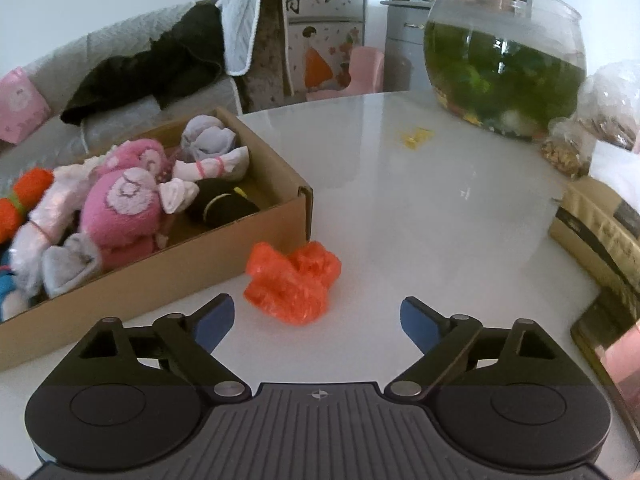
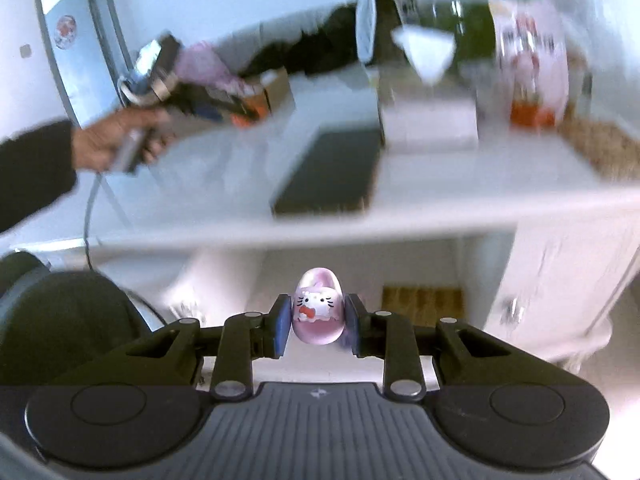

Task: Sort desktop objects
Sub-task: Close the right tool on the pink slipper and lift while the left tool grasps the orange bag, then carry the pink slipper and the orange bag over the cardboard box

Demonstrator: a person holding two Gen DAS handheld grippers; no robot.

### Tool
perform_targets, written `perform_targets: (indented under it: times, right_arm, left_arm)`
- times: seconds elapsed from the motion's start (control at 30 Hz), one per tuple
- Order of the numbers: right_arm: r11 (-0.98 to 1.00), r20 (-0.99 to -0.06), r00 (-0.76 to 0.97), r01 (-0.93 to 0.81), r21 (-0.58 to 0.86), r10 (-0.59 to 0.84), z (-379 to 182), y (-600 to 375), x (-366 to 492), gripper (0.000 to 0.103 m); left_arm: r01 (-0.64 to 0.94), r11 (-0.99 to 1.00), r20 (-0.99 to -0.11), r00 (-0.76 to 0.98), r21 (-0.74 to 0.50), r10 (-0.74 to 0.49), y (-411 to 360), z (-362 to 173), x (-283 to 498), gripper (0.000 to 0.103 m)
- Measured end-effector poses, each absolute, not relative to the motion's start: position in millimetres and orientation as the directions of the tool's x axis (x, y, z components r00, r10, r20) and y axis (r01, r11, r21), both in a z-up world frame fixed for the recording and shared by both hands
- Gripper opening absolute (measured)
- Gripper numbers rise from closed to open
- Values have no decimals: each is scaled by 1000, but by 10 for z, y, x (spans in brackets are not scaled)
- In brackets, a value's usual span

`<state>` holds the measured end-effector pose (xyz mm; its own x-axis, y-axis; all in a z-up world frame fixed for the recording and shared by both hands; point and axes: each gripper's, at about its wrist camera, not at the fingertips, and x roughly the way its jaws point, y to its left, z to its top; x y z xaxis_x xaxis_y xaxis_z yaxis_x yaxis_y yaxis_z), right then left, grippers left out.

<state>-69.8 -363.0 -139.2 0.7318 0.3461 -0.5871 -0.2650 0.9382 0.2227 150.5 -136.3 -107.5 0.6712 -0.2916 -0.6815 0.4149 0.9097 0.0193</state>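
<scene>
Your left gripper (image 1: 317,316) gapes wide just short of the orange bag (image 1: 292,282) beside the box (image 1: 256,248) — ease forward, pinch it. Your right gripper (image 2: 318,322) clamps the pink slipper (image 2: 318,312) — find its place.

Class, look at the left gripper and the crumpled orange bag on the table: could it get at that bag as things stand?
Probably yes: the left gripper is open, the orange bag lies just ahead of its fingertips, and nothing lies between; the cardboard box stands off to the side.
</scene>
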Motion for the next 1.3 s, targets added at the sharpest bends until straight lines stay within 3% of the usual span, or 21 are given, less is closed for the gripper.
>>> perform_targets:
  times: [0.13, 0.2, 0.3, 0.57, 0.8, 0.97, 1.3]
  right_arm:
    - [918, -531, 749, -320, 233, 396, -1118, -3537, -501, 26]
    - [907, -501, 756, -340, 249, 421, -991, -3557, -390, 26]
    - [892, -452, 771, -359, 274, 449, -868, -3541, -175, 26]
    - [880, -364, 805, -387, 276, 468, -743, -3466, 256, 26]
    - [880, -372, 801, -390, 272, 470, -720, -3462, 402, 26]
    - [890, -436, 776, -384, 248, 456, -861, -3423, 524, 26]
    - [867, -473, 732, -462, 186, 491, -911, -3391, -194, 35]
  left_arm:
    - [417, 909, -681, 665, -2, -307, -1385, -1109, 1638, 93]
    - [420, 907, -695, 646, -24, -317, -1400, -1147, 1703, 80]
    - [425, 905, -695, 641, -30, -324, -1414, -1173, 1705, 69]
    - [438, 898, -694, 634, -42, -341, -1418, -1150, 1729, 51]
    - [448, 893, -682, 640, -44, -355, -1421, -1154, 1666, 49]
    - [444, 895, -668, 650, -52, -361, -1371, -1176, 1633, 49]
    - [444, 895, -658, 664, -34, -354, -1379, -1196, 1608, 50]
